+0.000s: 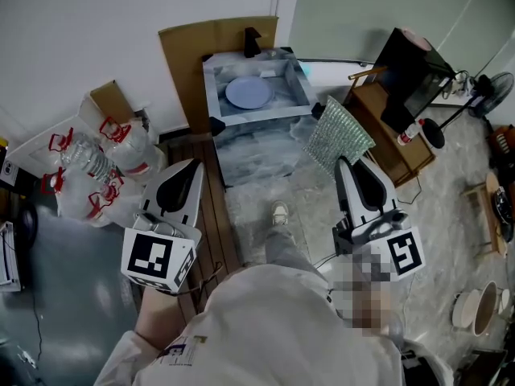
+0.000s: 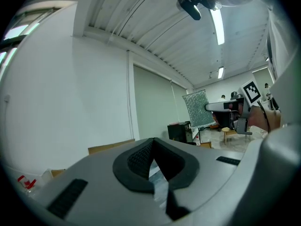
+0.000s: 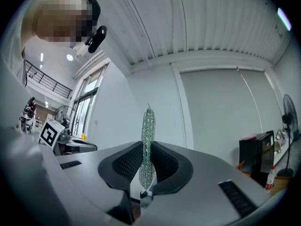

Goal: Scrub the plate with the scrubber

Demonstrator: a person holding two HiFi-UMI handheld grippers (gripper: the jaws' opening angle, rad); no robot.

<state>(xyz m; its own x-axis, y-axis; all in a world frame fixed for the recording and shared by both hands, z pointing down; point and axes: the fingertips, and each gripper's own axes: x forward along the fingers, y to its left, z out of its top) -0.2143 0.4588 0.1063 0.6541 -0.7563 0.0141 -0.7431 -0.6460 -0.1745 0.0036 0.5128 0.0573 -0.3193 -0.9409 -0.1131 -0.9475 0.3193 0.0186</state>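
Right tool (image 1: 344, 162): clamping scrubber (image 1: 339, 135) by its edge, sheet free for wiping (plate (image 1: 249, 93) waiting in tub (image 1: 296, 87), well ahead). Left tool (image 1: 193, 164): pinched shut, empty, probably spare for steadying.

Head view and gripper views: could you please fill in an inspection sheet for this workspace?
Surface: marbled stand under a clear basin.
Job's things: plate flat in the basin; scrubber held away from it.
Clutter: water bottles, cardboard.
Grippers: left gripper jaws shut, empty; right gripper jaws shut on the scrubber.
Cables: thin lead on the floor.
Surroundings: fan, bowls.
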